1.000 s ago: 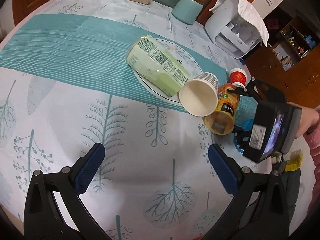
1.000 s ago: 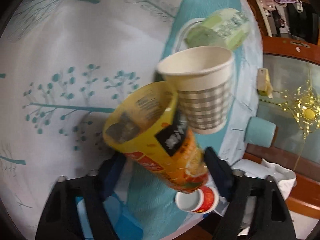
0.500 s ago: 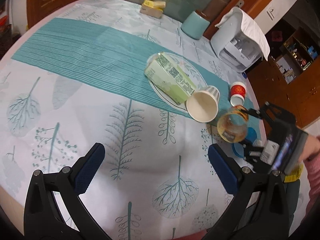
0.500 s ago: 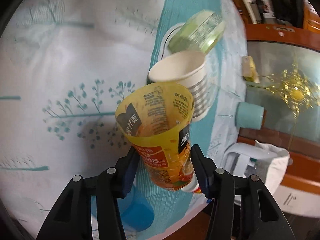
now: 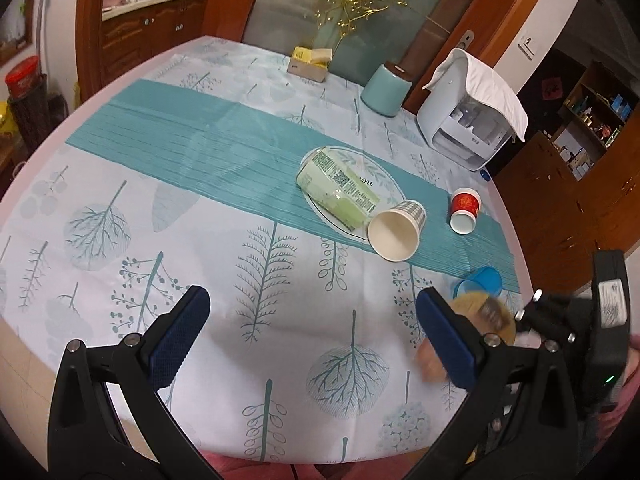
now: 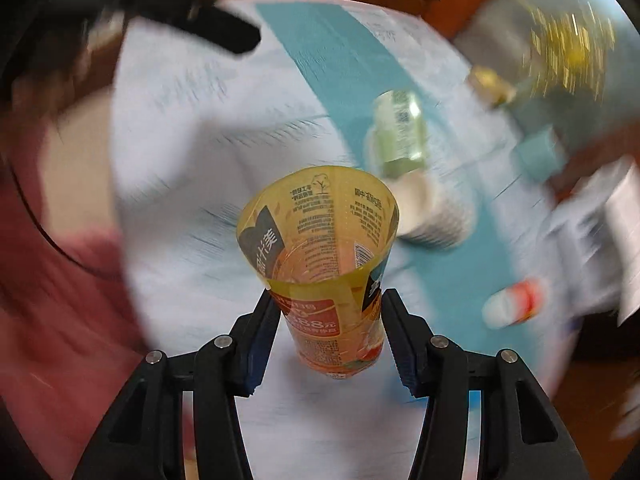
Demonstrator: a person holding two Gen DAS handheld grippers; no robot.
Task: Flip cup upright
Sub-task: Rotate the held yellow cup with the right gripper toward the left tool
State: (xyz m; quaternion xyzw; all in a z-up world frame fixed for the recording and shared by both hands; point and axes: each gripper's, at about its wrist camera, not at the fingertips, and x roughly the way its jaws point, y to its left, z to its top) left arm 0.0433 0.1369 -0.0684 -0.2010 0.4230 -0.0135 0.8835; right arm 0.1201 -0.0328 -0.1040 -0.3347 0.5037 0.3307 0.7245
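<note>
The right hand-held gripper [image 6: 330,330] clamps the yellow cup [image 6: 324,264] near its base, mouth up, above the table [image 5: 240,248], while the left hand-held gripper [image 5: 312,332] hangs wide open over the cloth, holding nothing.

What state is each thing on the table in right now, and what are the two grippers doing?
yellow cup: gripped, mouth facing the camera
right gripper: shut on the yellow cup
left gripper: open, holding nothing
checked paper cup: on its side
green carton: lying on the plate
red cup: on its side
blue cup: on its side
</note>
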